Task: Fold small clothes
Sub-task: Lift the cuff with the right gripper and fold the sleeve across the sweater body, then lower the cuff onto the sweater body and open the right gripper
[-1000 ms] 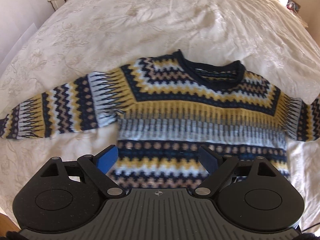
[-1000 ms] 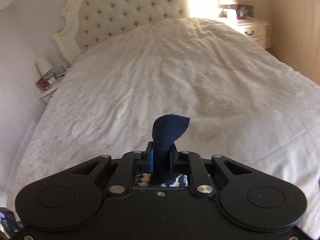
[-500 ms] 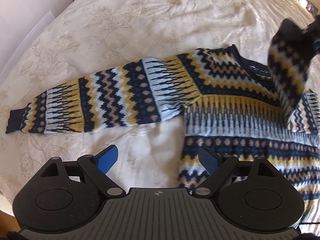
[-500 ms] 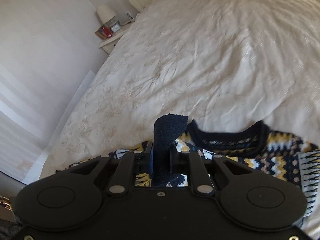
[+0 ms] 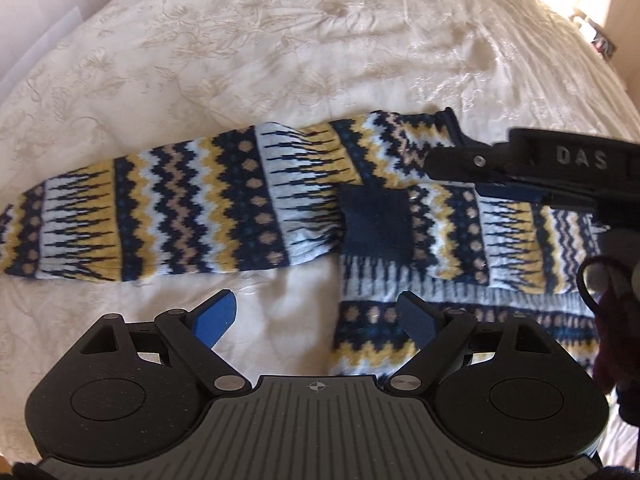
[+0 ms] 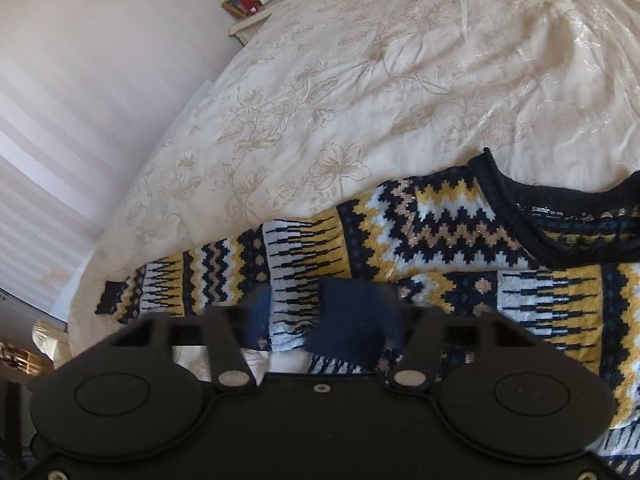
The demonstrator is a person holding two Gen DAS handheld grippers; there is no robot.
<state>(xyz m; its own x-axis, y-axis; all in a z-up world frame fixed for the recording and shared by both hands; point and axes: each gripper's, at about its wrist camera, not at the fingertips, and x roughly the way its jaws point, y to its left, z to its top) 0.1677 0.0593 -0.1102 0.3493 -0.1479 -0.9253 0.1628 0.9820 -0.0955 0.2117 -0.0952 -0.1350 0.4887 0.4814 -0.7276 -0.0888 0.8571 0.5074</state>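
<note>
On the bed (image 5: 280, 40), my left tool (image 5: 316, 320) hovers wide and empty beside the sweater (image 5: 400, 152), whose left sleeve (image 5: 160, 216) lies outstretched. At right, my right tool (image 6: 324, 316) is opening, the navy cuff (image 5: 374, 220) of the right sleeve now dropped across the chest: first fold done, I judge.

Bed (image 5: 280, 40) w/ cream floral-stitched cover, a bit rumpled. Patterned knit sweater (image 5: 192, 212) (navy, yellow, pale blue zigzags) lies flat on it, front up, neckline (image 6: 532, 216) toward the headboard end. One sleeve stretched straight out to the side, the other folded in across the chest w/ its navy cuff (image 5: 376, 220) on top
</note>
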